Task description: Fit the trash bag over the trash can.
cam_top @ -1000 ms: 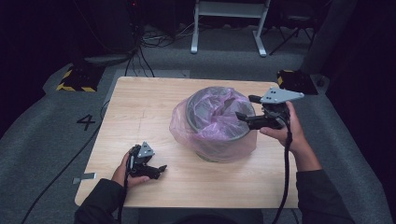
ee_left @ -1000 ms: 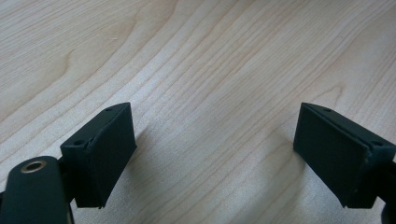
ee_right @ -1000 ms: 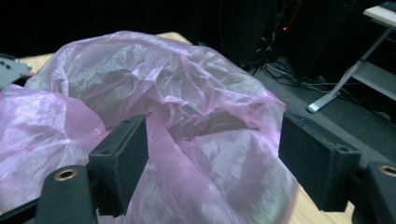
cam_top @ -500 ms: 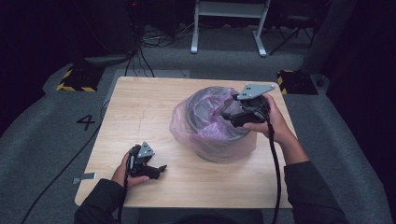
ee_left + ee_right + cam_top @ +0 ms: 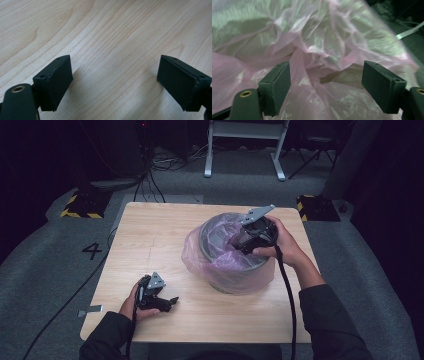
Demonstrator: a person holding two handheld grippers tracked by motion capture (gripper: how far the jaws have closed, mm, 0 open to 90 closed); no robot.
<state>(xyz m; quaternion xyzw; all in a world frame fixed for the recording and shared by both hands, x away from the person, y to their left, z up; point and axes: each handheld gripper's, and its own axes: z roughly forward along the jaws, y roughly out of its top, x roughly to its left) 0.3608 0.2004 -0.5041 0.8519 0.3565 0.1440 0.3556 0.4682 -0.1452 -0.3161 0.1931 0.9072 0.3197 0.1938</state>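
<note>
Wooden desk (image 5: pixel 150 235): pink bin liner (image 5: pixel 200 255) looks flimsy and slippery, grab its bunched rim. Right claw (image 5: pixel 325 82) open over it, left claw (image 5: pixel 115 82) open near the front-left corner.

- A big dark number "4" (image 5: pixel 92 251) sits on the grey floor mat (image 5: pixel 50 270), just left of the wooden table (image 5: pixel 150 235).
- Yellow-and-black warning stripes edge a dark block (image 5: pixel 80 206) on the floor, far left, but there are no letters on it.
- Nothing else reads as text.
</note>
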